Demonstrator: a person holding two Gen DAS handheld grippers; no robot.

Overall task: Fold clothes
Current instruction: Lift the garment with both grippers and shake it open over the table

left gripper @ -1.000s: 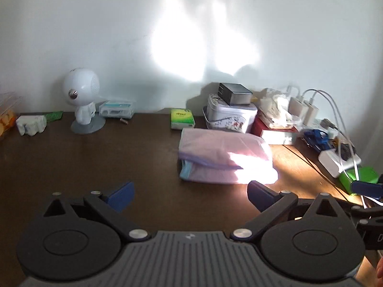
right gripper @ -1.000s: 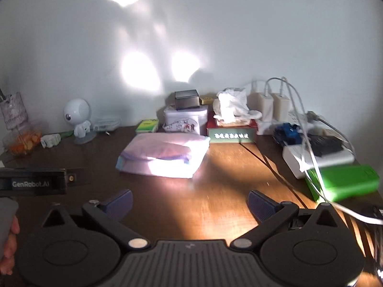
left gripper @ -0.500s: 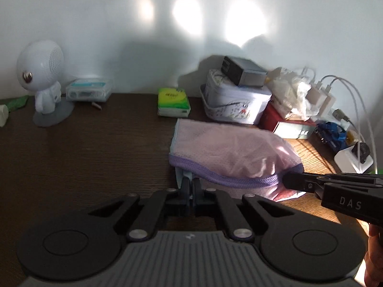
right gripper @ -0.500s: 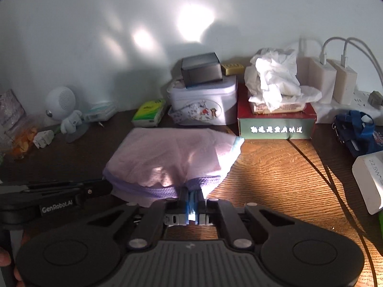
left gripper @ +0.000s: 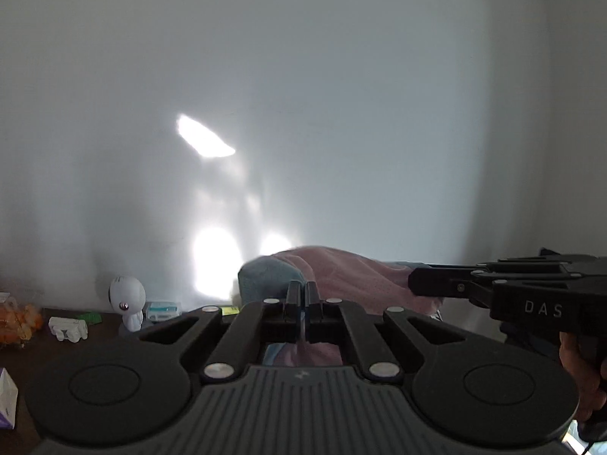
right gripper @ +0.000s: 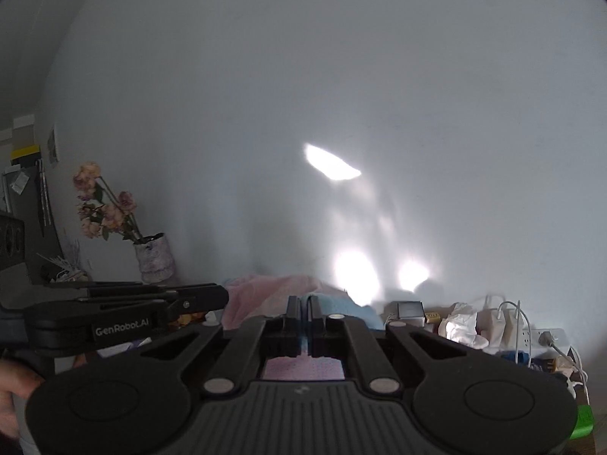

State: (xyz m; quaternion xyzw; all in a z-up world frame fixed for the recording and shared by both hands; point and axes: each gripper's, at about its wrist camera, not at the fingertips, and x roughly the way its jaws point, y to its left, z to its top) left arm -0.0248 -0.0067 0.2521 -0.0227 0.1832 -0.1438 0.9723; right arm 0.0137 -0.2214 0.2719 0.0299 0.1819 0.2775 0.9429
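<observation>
left gripper (left gripper: 302,291) and right gripper (right gripper: 302,305), each with its jaws clamped on an edge of the pink garment (left gripper: 353,280). the garment hangs in the air between the two grippers, in front of the white wall (left gripper: 341,113), with a light blue part (left gripper: 265,276) showing. below left, a small white robot figure (left gripper: 127,299) stands on the dark table (left gripper: 34,349).

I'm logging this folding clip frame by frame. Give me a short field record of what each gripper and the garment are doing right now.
left gripper: shut on the pink garment
right gripper: shut on the pink garment
pink garment: lifted, bunched between both grippers, blue lining showing
table: dark wood, clutter along the wall
white speaker: upright, left of the garment
</observation>
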